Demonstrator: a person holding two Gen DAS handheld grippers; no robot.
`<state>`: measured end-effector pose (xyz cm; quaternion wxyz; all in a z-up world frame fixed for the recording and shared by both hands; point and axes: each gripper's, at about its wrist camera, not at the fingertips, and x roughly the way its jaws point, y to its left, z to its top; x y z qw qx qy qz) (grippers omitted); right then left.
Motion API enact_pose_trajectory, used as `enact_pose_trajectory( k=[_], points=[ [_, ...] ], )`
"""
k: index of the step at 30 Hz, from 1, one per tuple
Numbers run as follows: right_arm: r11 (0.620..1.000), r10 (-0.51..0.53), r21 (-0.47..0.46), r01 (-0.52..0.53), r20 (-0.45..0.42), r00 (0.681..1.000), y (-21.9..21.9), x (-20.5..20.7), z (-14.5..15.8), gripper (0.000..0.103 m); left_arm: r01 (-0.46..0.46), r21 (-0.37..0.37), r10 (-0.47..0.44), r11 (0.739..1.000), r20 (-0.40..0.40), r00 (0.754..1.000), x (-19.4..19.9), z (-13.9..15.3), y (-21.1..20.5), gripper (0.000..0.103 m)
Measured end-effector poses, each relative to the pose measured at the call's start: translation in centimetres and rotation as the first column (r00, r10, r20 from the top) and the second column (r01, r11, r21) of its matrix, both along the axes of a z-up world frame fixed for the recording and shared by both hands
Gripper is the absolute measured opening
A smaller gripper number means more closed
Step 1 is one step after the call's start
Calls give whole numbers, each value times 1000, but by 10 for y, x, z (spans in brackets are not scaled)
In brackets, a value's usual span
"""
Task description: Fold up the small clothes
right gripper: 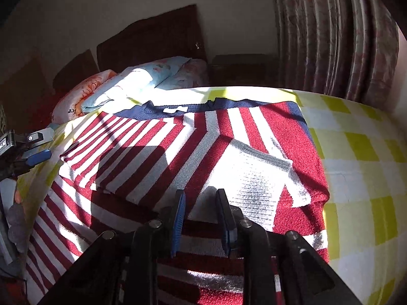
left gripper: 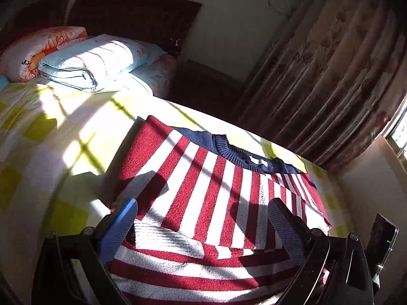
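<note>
A red-and-white striped sweater (left gripper: 203,178) with a navy collar (left gripper: 236,155) lies flat on the bed, collar away from me. Both sleeves are folded in over the body, and a white ribbed cuff (right gripper: 257,170) rests on the chest. My left gripper (left gripper: 203,216) hovers over the sweater's lower part, open wide, with nothing between its blue pads (left gripper: 119,228). It also shows at the left edge of the right wrist view as the left gripper (right gripper: 38,157). My right gripper (right gripper: 201,218) hangs just above the sweater (right gripper: 152,147) near its hem, jaws a narrow gap apart, with no cloth pinched.
The bed wears a yellow-and-white checked sheet (left gripper: 51,127). Folded quilts (left gripper: 96,61), one pale blue and one orange floral, are stacked at the head by a dark headboard (left gripper: 132,12). Patterned curtains (left gripper: 330,76) hang beyond the bed's far edge. Strong sunlight throws hard shadows.
</note>
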<state>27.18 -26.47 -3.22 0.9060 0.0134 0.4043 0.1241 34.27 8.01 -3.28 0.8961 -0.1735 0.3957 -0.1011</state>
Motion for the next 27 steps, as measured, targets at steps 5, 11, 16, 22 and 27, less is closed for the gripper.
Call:
enact_pose_trajectory(
  k=[5,11,16,22,27],
  points=[
    [998,2,56,-2,-8,1000,-7,3,0,26,-56,14,56,998,-25,998,13,-25,5,103],
    [997,3,78,-2,-12,1000,-9,4,-1,26,-76,-56,79,996,56,995,27,18,14,103],
    [996,3,84,-2,-13,1000,-10,4,-1,26,-44,-36,43,998,-31,999,103,18,5,103],
    [993,4,121,-2,-19,1000,-15,5,-2,26,-45,52,49,998,-72,996,131,-26,4,103],
    [989,3,151,0,-22,1000,-18,5,-2,26,-132,132,138,982,-35,990,103,-6,-11,103]
  ],
)
